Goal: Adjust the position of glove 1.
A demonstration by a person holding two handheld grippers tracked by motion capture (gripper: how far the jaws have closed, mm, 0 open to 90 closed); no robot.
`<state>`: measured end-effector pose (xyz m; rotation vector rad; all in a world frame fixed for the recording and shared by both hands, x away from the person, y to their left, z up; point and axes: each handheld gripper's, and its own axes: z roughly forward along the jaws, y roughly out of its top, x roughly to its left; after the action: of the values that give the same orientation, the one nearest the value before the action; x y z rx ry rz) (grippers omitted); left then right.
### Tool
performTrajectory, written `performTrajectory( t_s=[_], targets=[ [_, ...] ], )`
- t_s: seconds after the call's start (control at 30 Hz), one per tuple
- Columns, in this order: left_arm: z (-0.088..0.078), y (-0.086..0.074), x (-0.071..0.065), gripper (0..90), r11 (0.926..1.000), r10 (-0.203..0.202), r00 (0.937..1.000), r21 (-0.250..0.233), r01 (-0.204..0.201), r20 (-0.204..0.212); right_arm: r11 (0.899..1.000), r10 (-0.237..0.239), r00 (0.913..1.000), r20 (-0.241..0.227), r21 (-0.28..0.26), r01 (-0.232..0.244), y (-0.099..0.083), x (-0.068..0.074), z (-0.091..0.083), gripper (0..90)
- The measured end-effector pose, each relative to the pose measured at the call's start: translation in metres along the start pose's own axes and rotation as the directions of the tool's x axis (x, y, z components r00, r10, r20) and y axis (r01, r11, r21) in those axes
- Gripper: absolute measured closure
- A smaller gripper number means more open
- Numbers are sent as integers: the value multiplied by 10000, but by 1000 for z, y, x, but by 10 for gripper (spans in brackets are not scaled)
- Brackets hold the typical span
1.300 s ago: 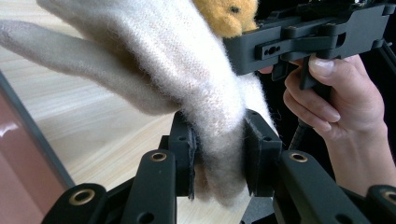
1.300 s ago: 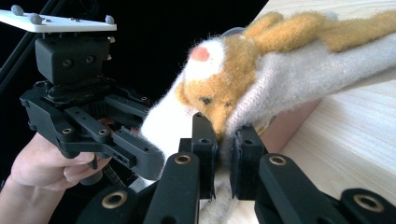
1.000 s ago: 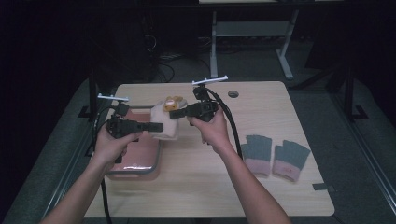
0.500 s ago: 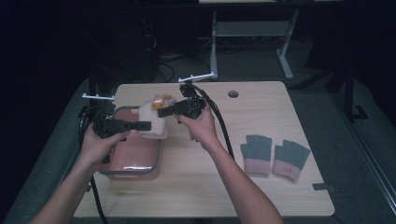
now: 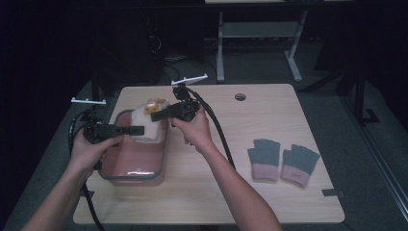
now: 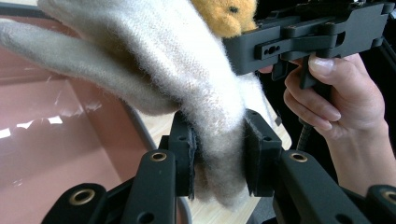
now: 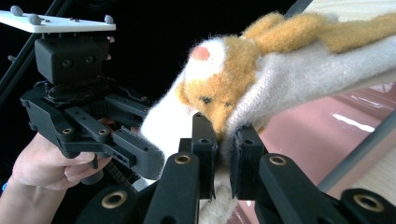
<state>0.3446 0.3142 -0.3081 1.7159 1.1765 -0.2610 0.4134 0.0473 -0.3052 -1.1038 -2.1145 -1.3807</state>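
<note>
A cream woolly piece with an orange-and-white animal face point(image 5: 150, 117) hangs between both grippers, over the far end of a pink tub point(image 5: 163, 155). My left gripper point(image 5: 141, 129) is shut on its lower cream edge; in the left gripper view the pads point(image 6: 187, 149) of this gripper point(image 6: 219, 156) squeeze the thick fabric point(image 6: 154, 70). My right gripper point(image 5: 155, 116) is shut on the edge just under the animal face point(image 7: 219, 88), with the jaws of this gripper point(image 7: 222, 144) pinched on the fabric. The two grippers face each other, close together.
The pink tub sits at the left of the wooden table point(image 5: 269, 110). Two grey gloves with pink cuffs point(image 5: 283, 159) lie side by side at the right. A round cable hole point(image 5: 240, 96) is near the far edge. Cables trail from both grippers.
Both hands have carried the woolly piece to the left, from beside the tub to above its far end. Both grips have stayed the same.
</note>
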Motion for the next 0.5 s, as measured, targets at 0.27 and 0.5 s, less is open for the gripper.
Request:
performTrajectory(
  t_s=[0.27, 0.5],
  targets=[
    [-5, -5, 10, 684, 9997, -225, 9997, 76, 226, -95, 9998, 97, 9999, -74, 187, -96, 0, -2, 15, 822],
    [-10, -9, 19, 684, 9992, -349, 9991, 193, 354, -241, 9991, 237, 9996, -176, 368, -230, -1, -5, 28, 822]
  ],
)
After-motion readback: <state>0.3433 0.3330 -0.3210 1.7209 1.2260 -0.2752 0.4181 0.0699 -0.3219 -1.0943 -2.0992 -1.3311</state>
